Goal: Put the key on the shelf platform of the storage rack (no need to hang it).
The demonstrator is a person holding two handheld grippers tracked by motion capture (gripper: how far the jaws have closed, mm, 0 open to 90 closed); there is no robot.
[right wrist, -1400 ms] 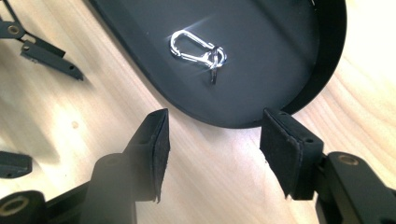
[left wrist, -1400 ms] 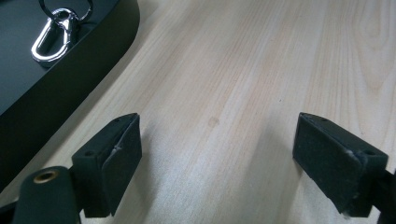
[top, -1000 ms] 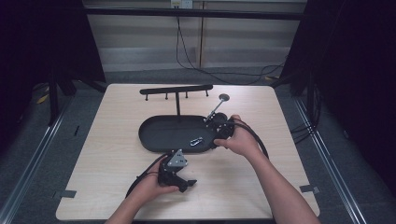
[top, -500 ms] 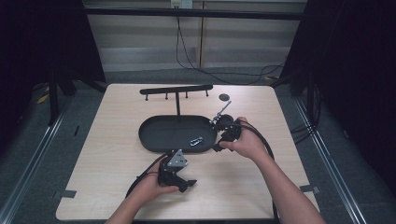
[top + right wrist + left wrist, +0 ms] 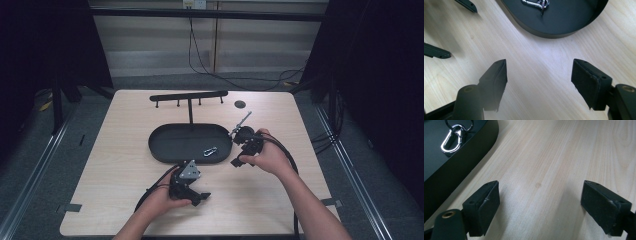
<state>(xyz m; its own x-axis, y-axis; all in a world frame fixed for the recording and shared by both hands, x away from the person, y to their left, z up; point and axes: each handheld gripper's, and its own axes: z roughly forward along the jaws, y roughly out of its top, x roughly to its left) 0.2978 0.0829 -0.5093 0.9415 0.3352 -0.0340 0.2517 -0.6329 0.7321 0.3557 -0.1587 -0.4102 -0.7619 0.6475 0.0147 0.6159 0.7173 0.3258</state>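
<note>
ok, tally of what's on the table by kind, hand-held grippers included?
Hand-held gripper: 2, left hand-held gripper and right hand-held gripper, both open with nothing between the jaws
Black oval tray: 1
Silver clip, in the tray: 1
Black T-shaped hook stand: 1
Total: 5

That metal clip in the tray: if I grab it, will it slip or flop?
The clip looks like polished metal, so probably slippery between pads. Its attached ring may swing loose. It lies flat in the black tray, so likely hard to get under.

The high view looked forward and down over the whole table (image 5: 125, 165). Both gripper views sat close above the tabletop, sharing the black tray (image 5: 461, 157) toward twelve o'clock.
</note>
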